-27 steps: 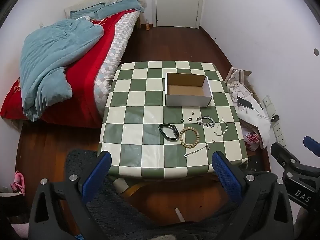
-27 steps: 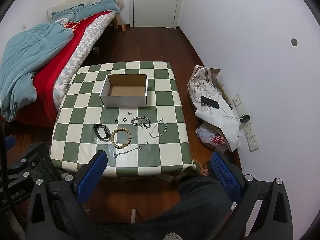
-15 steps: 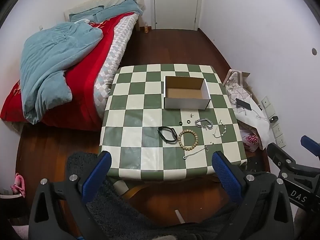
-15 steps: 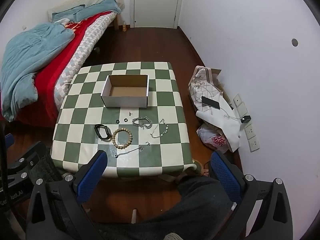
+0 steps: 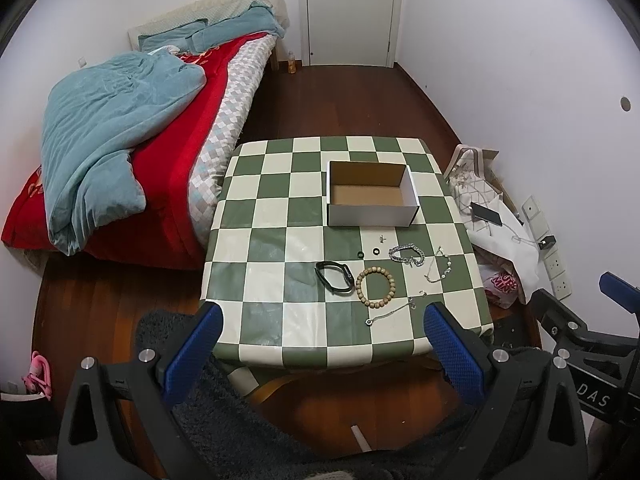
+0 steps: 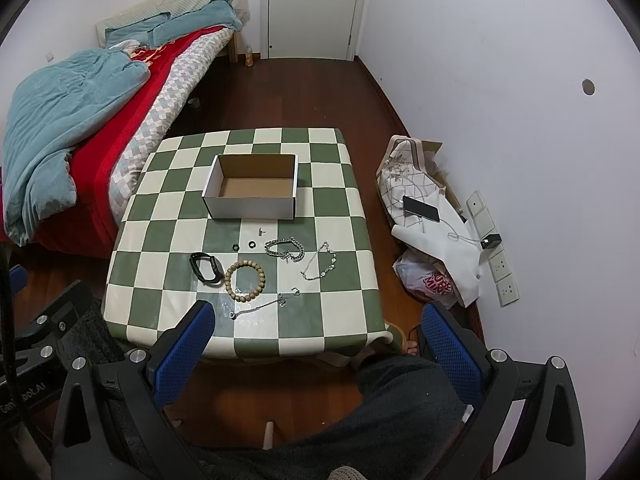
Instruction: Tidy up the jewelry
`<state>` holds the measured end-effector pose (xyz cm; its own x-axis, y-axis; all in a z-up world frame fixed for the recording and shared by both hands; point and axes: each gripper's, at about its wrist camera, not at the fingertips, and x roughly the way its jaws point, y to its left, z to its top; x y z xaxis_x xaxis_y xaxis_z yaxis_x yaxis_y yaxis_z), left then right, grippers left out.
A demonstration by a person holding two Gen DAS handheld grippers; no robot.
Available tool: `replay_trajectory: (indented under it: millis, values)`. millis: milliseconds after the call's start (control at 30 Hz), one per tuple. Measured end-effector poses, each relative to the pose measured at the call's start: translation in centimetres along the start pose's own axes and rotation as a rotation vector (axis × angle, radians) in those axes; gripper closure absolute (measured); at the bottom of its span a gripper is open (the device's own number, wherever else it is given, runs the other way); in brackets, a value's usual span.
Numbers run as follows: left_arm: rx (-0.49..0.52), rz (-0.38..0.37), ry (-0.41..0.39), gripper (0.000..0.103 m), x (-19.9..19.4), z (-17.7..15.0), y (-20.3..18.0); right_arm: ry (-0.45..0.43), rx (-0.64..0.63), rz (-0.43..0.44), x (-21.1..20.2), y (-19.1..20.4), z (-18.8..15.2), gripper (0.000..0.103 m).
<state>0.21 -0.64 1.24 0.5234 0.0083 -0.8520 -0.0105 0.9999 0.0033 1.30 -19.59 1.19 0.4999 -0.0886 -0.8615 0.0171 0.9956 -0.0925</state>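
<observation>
From the left wrist camera, the left gripper (image 5: 320, 322) hangs above the near edge of the counter (image 5: 280, 216) with its blue, mesh-textured pads spread wide apart and nothing between them. The counter wears a glossy green-and-cream checked cloth, and an open cardboard box (image 5: 372, 194), white outside and brown inside, sits toward its far side. In front of the box the jewelry lies loose: a round wooden bead bracelet (image 5: 375, 287), a black band (image 5: 334, 276) just left of it, two small dark rings (image 5: 368, 253), a chunky silver chain bracelet (image 5: 407, 255) and a finer silver chain (image 5: 439, 266) to the right, with a thin chain (image 5: 394, 312) nearest the edge. A bed with a rumpled teal blanket (image 5: 116, 128) stands left of the counter. In the right wrist view, the right gripper (image 6: 316, 318) also has its blue pads wide apart and holds nothing, hovering over the near counter edge above a dark-trousered knee (image 6: 400, 392). A white bag carrying a phone (image 6: 421, 208) rests on the wooden floor to the right of the counter, by the wall.
</observation>
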Motion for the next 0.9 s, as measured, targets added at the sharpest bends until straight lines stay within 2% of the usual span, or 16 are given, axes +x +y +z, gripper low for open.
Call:
replay_trajectory:
  millis: [900]
  values:
    - [0.002, -0.009, -0.026, 0.001, -0.80, 0.67, -0.49, -0.010, 0.016, -0.003, -0.64, -0.65, 0.27, 0.000]
